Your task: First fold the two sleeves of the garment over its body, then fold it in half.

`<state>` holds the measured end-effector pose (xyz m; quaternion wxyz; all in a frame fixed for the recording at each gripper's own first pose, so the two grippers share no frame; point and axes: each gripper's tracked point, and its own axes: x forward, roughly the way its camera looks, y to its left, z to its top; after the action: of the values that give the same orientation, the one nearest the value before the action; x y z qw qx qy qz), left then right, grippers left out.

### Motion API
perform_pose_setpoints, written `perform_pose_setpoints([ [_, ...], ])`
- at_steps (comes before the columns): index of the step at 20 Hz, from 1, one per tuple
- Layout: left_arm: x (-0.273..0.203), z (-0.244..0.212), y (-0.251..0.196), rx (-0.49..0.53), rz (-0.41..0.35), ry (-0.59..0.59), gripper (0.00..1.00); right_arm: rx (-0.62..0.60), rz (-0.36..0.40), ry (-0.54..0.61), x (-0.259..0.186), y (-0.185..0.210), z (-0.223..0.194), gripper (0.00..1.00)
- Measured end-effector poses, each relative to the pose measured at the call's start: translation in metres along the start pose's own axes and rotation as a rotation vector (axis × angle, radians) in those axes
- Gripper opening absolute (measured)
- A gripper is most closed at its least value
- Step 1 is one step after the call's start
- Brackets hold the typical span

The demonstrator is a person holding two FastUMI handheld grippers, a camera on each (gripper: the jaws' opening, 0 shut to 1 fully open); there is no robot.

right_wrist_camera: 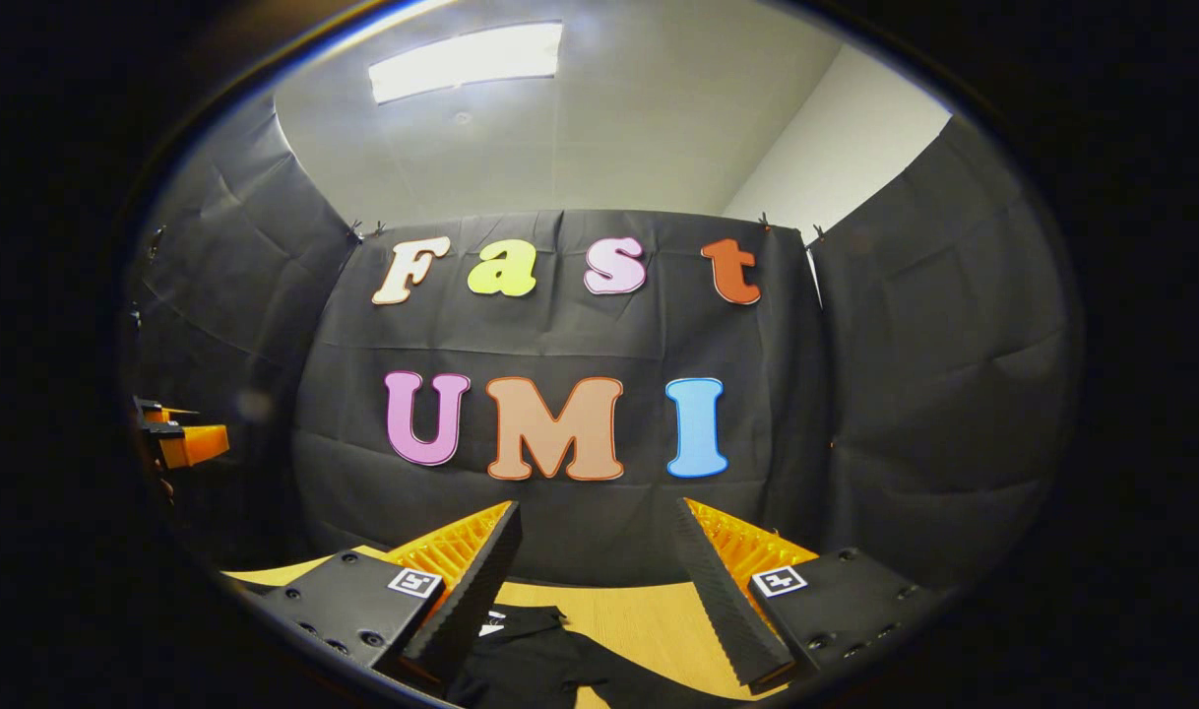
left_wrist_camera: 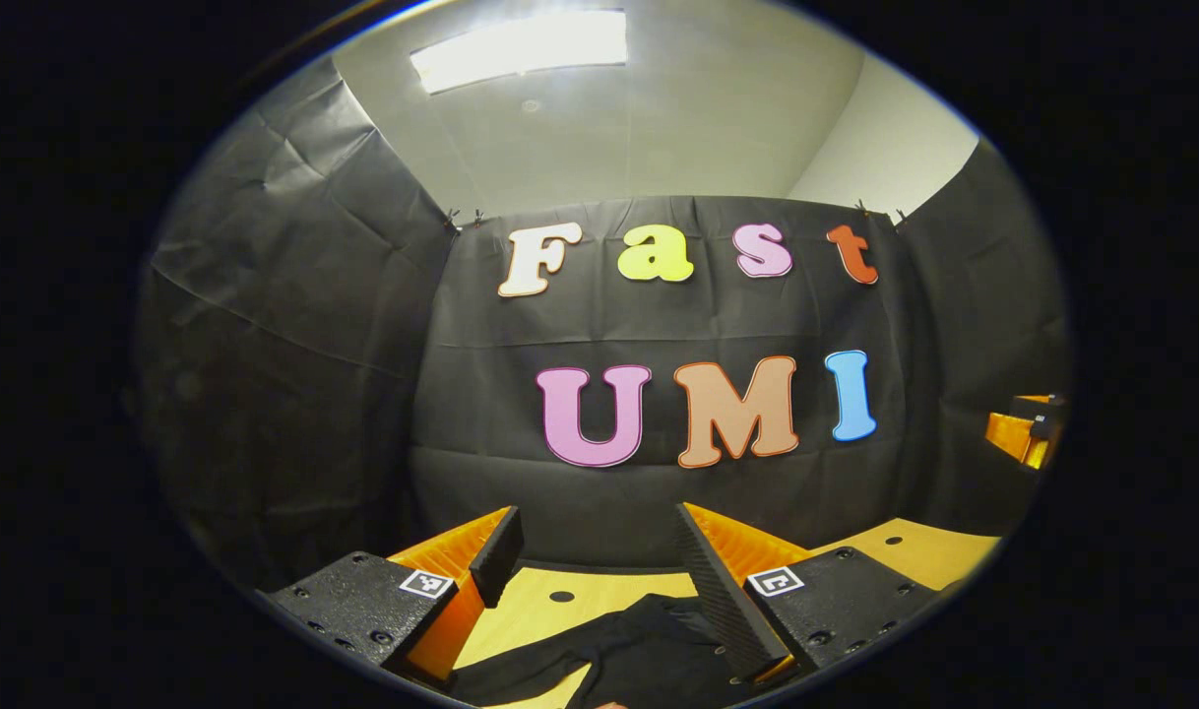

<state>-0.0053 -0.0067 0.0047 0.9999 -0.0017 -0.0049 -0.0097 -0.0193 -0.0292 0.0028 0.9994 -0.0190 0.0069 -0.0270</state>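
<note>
Left gripper (left_wrist_camera: 599, 551) and right gripper (right_wrist_camera: 595, 547): jaws spread, gripping nothing, above black garment (left_wrist_camera: 649, 650) on table (left_wrist_camera: 915, 551).

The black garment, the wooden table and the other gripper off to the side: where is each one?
black garment (left_wrist_camera: 649, 655), left gripper view: its crumpled middle.
wooden table (right_wrist_camera: 629, 615), right gripper view: bare top between the fingers.
right gripper (left_wrist_camera: 1025, 433), left gripper view: its orange body.

Black garment (left_wrist_camera: 649, 650) — crumpled on table (left_wrist_camera: 915, 551)
</note>
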Motion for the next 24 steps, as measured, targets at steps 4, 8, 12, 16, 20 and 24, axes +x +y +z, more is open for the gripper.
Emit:
perform_pose_setpoints([
  [4,-0.001,0.004,0.0,0.008,-0.004,-0.009,0.92,0.001,-0.008,0.007,0.0,-0.004,-0.001,0.98],
  [8,0.002,0.005,0.0,0.008,-0.007,-0.014,0.93,-0.031,-0.031,0.031,0.0,-0.018,-0.009,0.98],
  [12,0.001,0.004,0.001,0.005,-0.009,-0.01,0.93,-0.063,-0.086,0.093,-0.004,-0.053,-0.034,0.98],
  [16,0.005,0.003,-0.005,0.011,-0.017,-0.003,0.93,-0.056,-0.154,0.16,-0.014,-0.092,-0.065,0.98],
  [20,0.011,0.004,-0.018,0.017,-0.038,0.002,0.93,-0.091,-0.199,0.284,-0.031,-0.129,-0.12,0.98],
  [24,0.012,0.003,-0.033,0.024,-0.059,0.013,0.93,-0.096,-0.202,0.423,-0.05,-0.152,-0.181,0.98],
])
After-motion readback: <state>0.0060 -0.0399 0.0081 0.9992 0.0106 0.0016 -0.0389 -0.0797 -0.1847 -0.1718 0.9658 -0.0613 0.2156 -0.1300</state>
